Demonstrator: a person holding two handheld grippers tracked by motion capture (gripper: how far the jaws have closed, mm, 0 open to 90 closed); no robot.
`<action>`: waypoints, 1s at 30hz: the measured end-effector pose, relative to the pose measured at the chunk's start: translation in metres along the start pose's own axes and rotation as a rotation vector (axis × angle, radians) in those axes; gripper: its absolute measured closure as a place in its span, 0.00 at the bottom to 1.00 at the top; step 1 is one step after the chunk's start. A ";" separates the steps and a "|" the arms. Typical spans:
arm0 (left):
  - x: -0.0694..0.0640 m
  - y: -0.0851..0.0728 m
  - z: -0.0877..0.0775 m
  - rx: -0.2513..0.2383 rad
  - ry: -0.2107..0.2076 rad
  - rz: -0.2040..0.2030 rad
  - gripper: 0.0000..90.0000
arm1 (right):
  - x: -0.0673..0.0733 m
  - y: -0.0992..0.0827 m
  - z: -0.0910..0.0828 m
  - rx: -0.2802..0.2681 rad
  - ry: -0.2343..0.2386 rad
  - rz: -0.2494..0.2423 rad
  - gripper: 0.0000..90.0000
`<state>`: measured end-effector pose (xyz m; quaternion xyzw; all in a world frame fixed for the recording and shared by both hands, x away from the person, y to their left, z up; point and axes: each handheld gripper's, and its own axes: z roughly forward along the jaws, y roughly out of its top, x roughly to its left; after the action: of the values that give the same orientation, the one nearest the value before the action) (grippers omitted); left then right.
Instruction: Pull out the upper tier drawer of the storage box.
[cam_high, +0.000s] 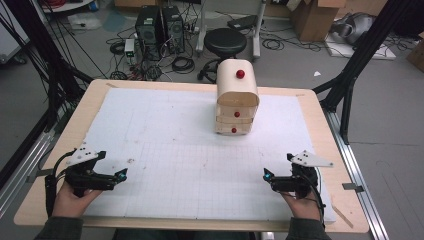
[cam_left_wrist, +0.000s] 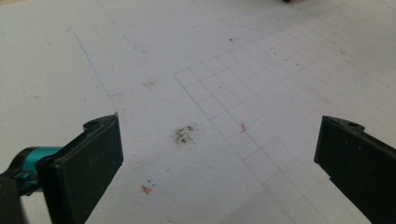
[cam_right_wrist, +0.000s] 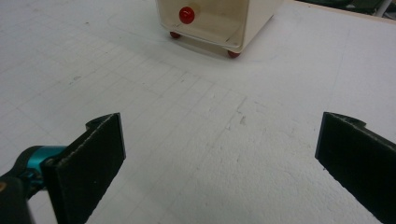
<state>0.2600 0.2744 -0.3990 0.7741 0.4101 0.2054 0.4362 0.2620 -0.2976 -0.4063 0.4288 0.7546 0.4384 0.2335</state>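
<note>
Both grippers, left gripper (cam_high: 121, 175) and right gripper (cam_high: 267, 176), are held with jaws apart; the far drawer chest (cam_high: 237, 97) is best approached squarely at a red knob (cam_high: 236, 114).

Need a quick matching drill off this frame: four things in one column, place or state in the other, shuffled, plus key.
Things:
1. left gripper
2. right gripper
3. drawer box
4. stool

Places or states:
A. on the floor beyond the table
B. open, near the table's front right corner
C. on the white mat, at the far side, red knobs
D. open, near the table's front left corner

Pairs: 1-D, 2-B, 3-C, 4-A
</note>
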 end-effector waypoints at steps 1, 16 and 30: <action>0.000 0.000 0.000 0.000 0.000 0.000 0.02 | 0.000 0.000 0.001 0.000 0.001 -0.001 0.00; -0.001 0.001 -0.001 -0.005 0.000 -0.003 0.02 | -0.002 0.000 0.004 0.001 0.009 -0.011 0.01; -0.004 0.001 -0.001 -0.005 -0.006 0.000 0.02 | 0.008 0.006 0.008 -0.006 0.021 -0.047 0.01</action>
<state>0.2572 0.2717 -0.3978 0.7736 0.4085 0.2039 0.4394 0.2663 -0.2854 -0.4048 0.4057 0.7655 0.4396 0.2371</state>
